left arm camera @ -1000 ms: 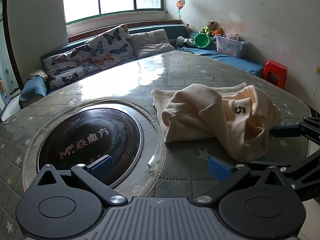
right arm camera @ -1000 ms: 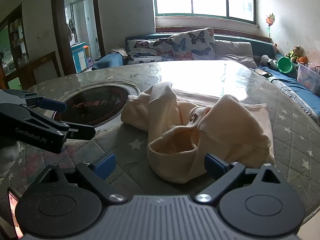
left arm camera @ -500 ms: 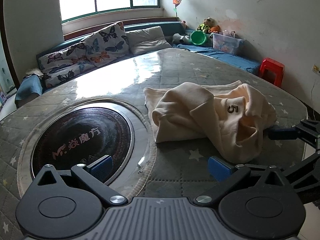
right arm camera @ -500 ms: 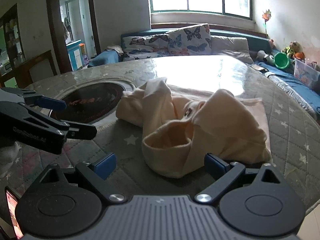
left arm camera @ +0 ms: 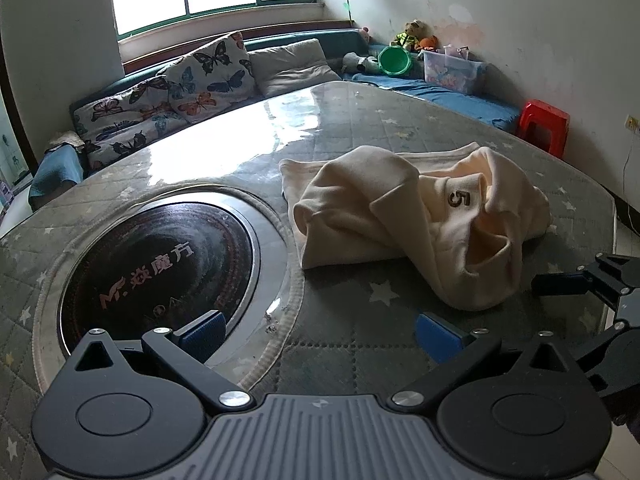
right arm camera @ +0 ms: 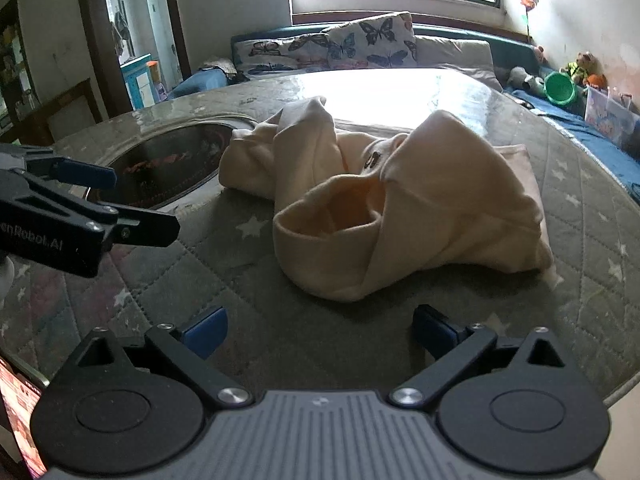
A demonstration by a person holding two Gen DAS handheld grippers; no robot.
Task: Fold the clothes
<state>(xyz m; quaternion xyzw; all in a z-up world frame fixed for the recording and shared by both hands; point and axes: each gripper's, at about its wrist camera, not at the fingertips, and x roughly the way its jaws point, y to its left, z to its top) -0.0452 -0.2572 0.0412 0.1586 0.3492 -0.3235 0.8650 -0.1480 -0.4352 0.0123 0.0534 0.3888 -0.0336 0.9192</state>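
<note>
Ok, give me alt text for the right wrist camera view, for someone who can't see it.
A crumpled cream garment lies unfolded on a quilted, star-patterned table, just beyond the open right gripper. The left gripper, also open, reaches in from the left edge, near a round dark inset in the tabletop.

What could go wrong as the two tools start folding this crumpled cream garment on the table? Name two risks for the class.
1. The cream garment lies bunched, layers overlapping; the open right tool may pinch several layers and fold in the wrinkles.
2. It lies near the table edge; a careless pull could drag part of it off.
3. The left tool sits over the dark inset disc; cloth could catch on its rim.
</note>
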